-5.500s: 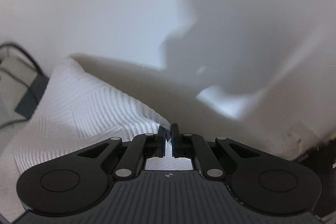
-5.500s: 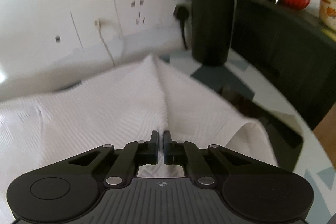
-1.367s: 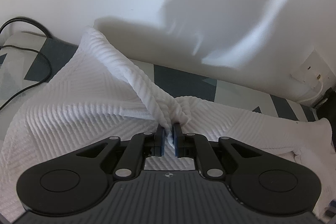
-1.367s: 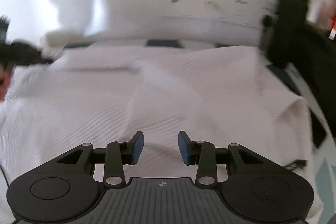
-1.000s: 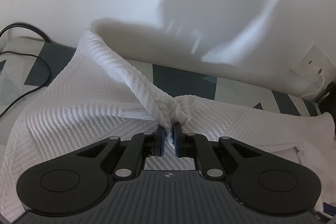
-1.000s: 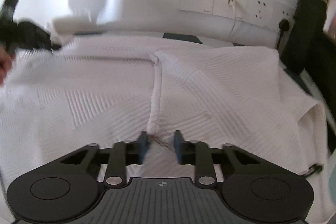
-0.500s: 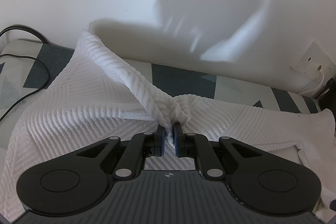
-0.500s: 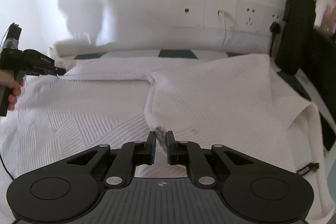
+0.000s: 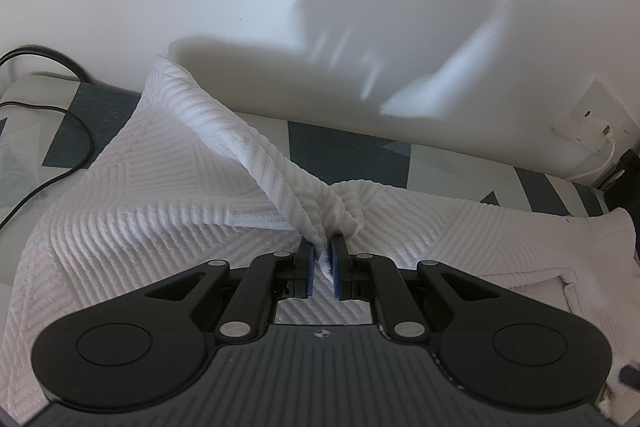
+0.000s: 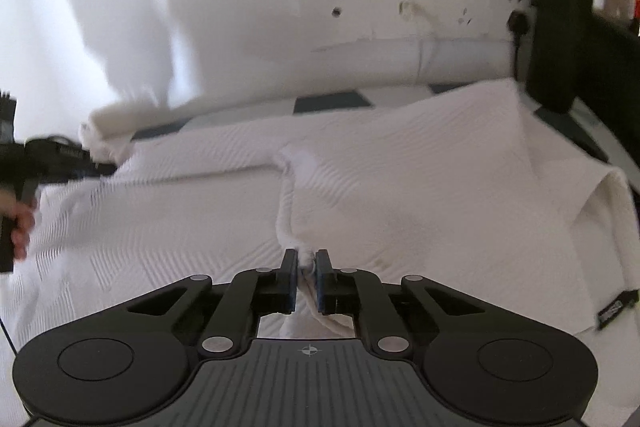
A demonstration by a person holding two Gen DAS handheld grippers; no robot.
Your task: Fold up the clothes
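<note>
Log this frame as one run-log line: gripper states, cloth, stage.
left gripper: shut on white garment | right gripper: shut on white garment | cloth: spread on patterned table | stage: both edges pinched, fold pending

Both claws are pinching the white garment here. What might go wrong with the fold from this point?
1. The right claw grips only a thin bunched edge of the white garment; a pull may slip it free.
2. The left claw holds a twisted ridge of fabric, so the fold may set in creased.
3. The black cylinder stands against the garment's far corner and might be dragged or tipped as the cloth moves.
</note>
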